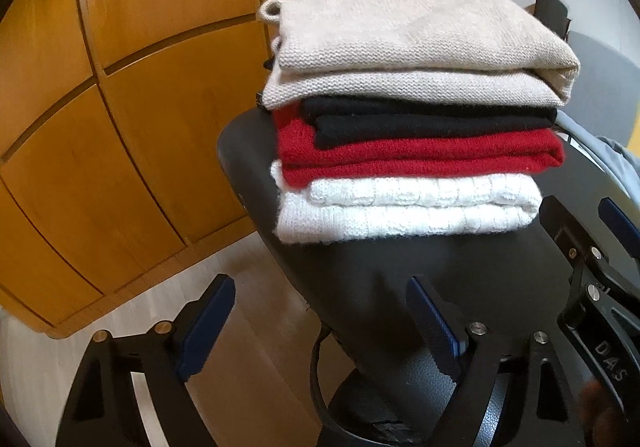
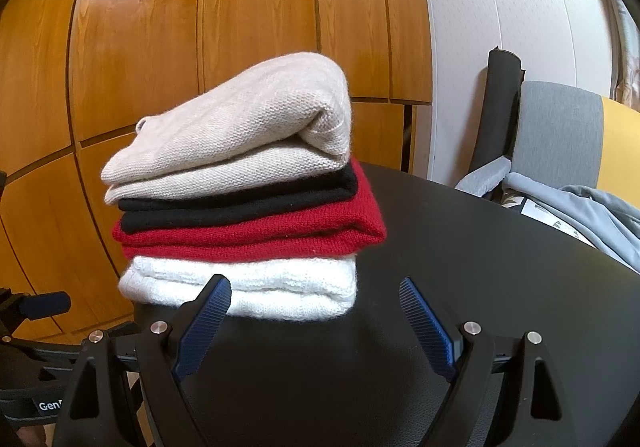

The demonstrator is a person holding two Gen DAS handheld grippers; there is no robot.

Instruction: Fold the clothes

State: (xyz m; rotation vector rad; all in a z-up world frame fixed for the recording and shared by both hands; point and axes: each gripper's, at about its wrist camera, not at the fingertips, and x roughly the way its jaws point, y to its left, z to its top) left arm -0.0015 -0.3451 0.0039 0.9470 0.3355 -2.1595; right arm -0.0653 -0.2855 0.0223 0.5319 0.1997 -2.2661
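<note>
A stack of folded sweaters sits on a black round table. A beige one is on top, then black, then red, with a white one at the bottom. My left gripper is open at the table's near left edge, short of the stack, with nothing between its fingers. My right gripper is open just in front of the white sweater, its left pad in front of the knit and nothing gripped. It also shows at the right of the left wrist view.
Wooden wardrobe doors stand behind the table. A grey chair with a grey garment draped on it is at the right. Pale wood floor lies below the table's left edge, and the table's pedestal is under my left gripper.
</note>
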